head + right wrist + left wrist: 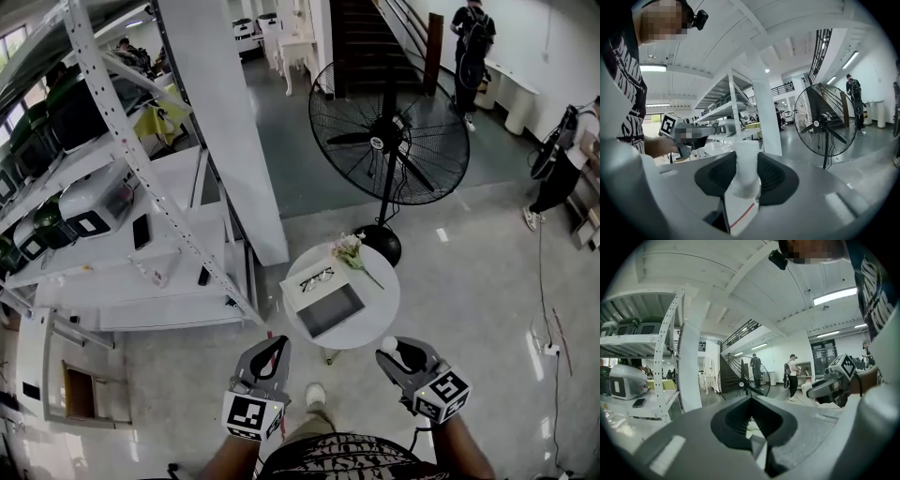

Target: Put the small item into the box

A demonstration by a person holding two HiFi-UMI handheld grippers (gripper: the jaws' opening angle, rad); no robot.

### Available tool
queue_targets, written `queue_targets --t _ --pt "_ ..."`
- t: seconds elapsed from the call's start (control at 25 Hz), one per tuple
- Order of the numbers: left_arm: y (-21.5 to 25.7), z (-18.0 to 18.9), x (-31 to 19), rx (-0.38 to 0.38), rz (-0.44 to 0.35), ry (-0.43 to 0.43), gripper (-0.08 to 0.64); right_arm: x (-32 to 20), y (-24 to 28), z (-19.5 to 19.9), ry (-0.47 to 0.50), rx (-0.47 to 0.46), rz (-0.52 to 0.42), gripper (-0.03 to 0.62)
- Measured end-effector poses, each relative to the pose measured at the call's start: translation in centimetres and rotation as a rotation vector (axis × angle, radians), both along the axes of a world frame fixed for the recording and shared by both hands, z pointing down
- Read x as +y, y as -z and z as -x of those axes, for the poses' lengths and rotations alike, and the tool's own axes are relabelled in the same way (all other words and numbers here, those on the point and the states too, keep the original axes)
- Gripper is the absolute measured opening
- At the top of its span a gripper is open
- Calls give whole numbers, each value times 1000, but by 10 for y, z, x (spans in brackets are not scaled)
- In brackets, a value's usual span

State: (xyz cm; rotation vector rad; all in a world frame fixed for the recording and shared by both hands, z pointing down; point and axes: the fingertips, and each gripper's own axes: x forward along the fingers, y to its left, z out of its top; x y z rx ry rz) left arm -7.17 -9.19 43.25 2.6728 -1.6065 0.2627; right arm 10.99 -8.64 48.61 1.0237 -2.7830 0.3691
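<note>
Farthest left, the left gripper (277, 347) is held off the near left edge of the round surface (377, 302); its jaws are pressed together on nothing, with only an open gap seen behind the tips in its own view. Toward the middle of the surface the open box (330, 311) is set, its grey inside facing up and its long axis running slantwise from the near left edge toward the far right. A pair of glasses (317, 277) lies just beyond it, and flowers (349, 249) lie at the far edge. At the near right edge the right gripper (394, 352) is pinched on the small item (745, 168), a white piece held upright between the pads. From that gripper the box lies ahead and to the left, so it is judged that the item must be carried that way.
</note>
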Motion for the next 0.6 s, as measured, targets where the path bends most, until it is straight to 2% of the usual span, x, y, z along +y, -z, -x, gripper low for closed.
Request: queue_targets --t 0.6 --pt "-7 8 -80 -1 38 -57 2 -69 1 11 -52 5 25 163"
